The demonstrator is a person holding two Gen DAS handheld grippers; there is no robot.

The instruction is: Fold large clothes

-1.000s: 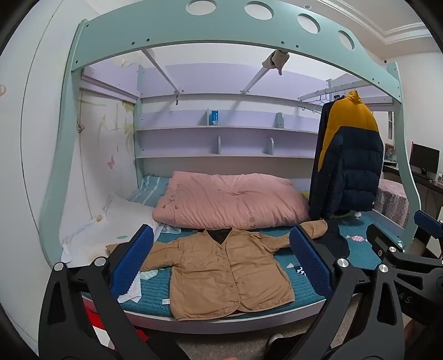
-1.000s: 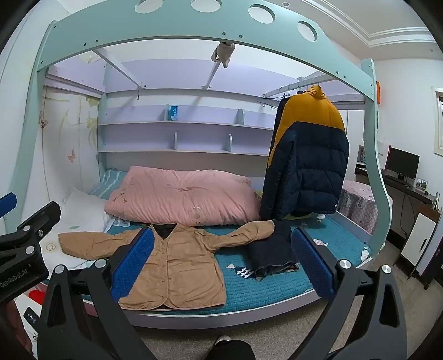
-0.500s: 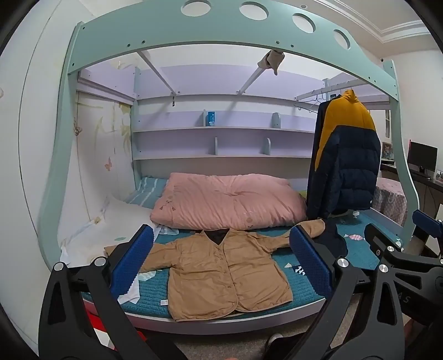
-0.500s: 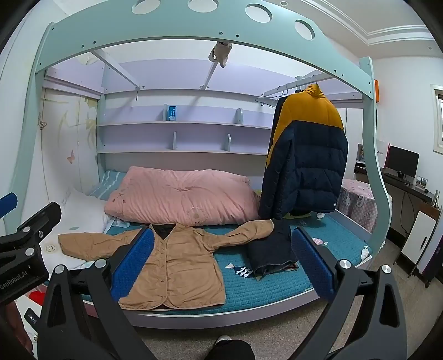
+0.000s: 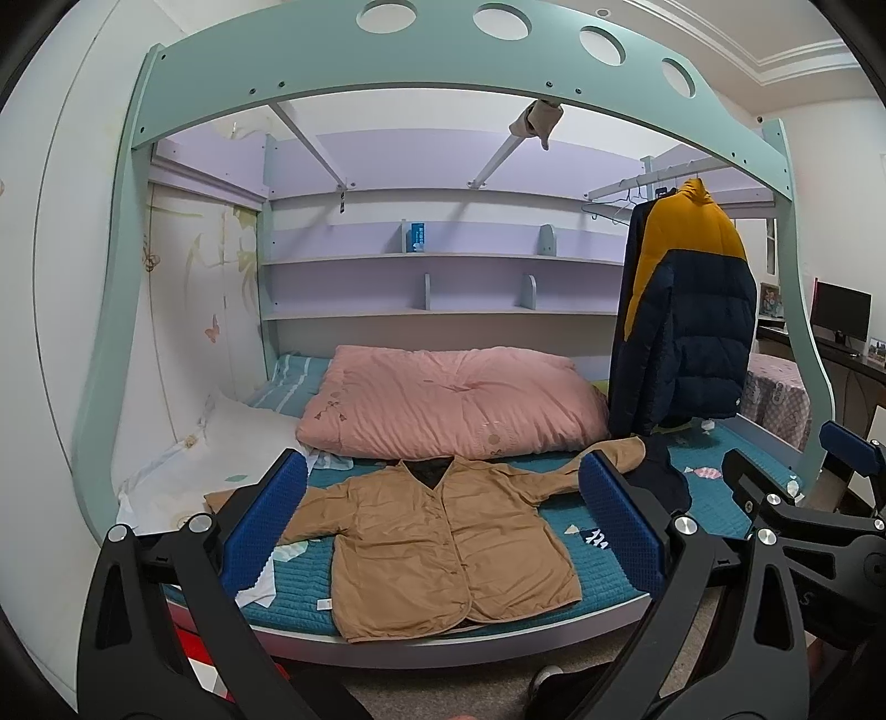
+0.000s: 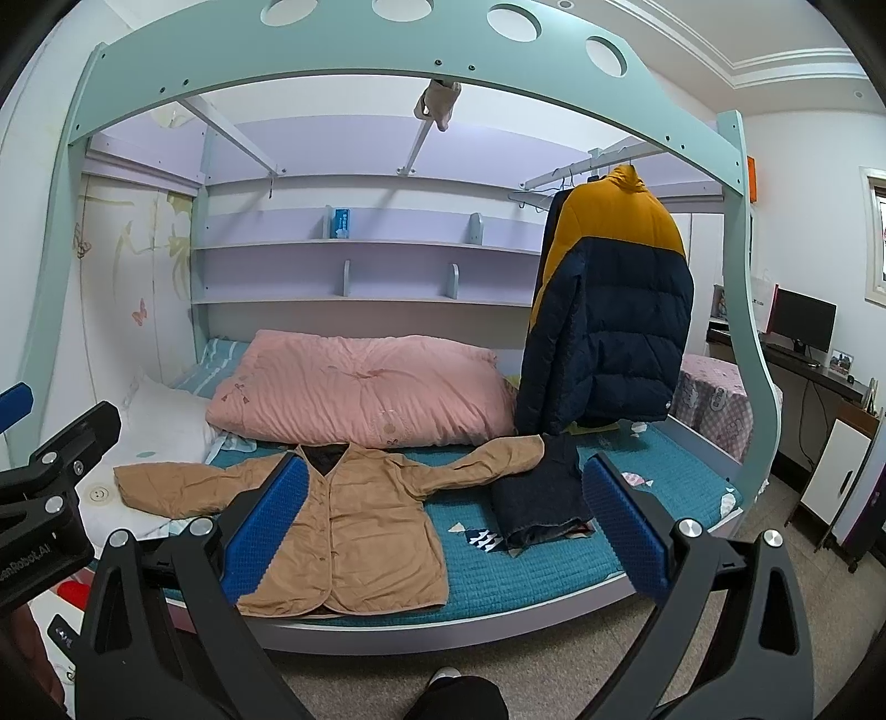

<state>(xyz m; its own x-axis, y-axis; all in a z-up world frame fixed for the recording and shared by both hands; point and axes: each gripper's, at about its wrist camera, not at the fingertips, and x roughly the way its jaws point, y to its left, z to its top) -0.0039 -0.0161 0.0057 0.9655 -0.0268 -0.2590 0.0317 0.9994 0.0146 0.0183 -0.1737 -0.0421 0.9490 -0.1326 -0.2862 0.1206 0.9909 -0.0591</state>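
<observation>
A tan button-front jacket [image 5: 443, 537] lies flat, front up, sleeves spread, on the teal bed cover [image 5: 714, 509]; it also shows in the right wrist view [image 6: 354, 526]. My left gripper [image 5: 443, 531] is open and empty, held back from the bed's front edge. My right gripper [image 6: 443, 526] is open and empty, also back from the bed. A folded dark garment [image 6: 540, 498] lies to the right of the jacket, under its right sleeve end.
A pink duvet [image 5: 448, 404] lies behind the jacket, a white pillow [image 5: 221, 448] at the left. A navy-and-yellow puffer coat [image 6: 609, 321] hangs at the right. The bunk frame [image 6: 387, 50] arches overhead. A desk with a monitor [image 6: 803, 327] stands at the far right.
Both cameras have risen and tilted slightly, so the scene sits a little lower in view. The clothes have not moved and both grippers remain open.
</observation>
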